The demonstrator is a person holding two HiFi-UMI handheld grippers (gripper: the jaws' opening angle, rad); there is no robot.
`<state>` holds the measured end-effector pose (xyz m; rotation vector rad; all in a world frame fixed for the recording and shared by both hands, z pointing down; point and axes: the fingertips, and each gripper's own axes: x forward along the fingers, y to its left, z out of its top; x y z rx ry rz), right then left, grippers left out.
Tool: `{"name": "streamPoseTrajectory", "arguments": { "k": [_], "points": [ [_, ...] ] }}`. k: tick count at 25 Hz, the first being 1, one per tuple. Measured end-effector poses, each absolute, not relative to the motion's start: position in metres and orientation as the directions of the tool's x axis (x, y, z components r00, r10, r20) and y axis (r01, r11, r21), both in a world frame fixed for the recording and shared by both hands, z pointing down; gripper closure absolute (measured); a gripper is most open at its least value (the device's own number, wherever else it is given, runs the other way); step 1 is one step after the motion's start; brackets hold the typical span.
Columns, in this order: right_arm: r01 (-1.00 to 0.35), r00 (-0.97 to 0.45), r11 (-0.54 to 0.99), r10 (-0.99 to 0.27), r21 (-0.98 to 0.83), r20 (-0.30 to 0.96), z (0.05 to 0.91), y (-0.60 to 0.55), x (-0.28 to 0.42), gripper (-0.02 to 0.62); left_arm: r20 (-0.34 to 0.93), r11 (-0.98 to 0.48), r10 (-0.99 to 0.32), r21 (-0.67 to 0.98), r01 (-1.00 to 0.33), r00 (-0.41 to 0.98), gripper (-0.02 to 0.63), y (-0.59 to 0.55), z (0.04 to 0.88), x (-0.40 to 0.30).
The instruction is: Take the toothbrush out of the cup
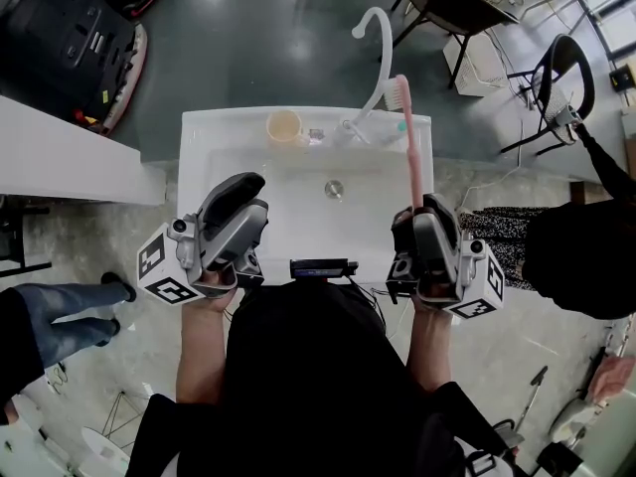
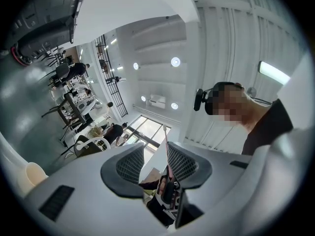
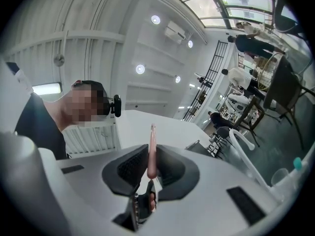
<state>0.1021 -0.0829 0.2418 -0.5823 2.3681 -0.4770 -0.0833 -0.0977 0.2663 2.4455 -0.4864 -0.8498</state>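
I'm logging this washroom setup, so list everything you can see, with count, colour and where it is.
sink: one, white, centre of the head view.
faucet: one, white, curved, at the sink's back edge.
drain: one, metal, in the basin.
cup: one, cream, on the back ledge, left of the faucet.
toothbrush: one, pink, out of the cup.
chair: one, black, upper right on the floor.
bystander: one, dark clothes, right edge.
leg in jeans: one, blue, left edge.
left gripper: one, grey, jaws apart, nothing between them.
right gripper: one, grey, shut on the toothbrush.
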Motion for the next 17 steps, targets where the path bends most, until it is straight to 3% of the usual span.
{"name": "streamPoseTrajectory", "arguments": {
  "k": [17],
  "points": [
    [-0.284,-0.693,0.835,-0.518,-0.471,-0.501,0.2424,-0.0851,0.1033,0.54,-0.452,-0.805,-0.482,0.567,-0.176,0.751,0.466,-0.1005,0.2709,-0.0805]
  ]
}}
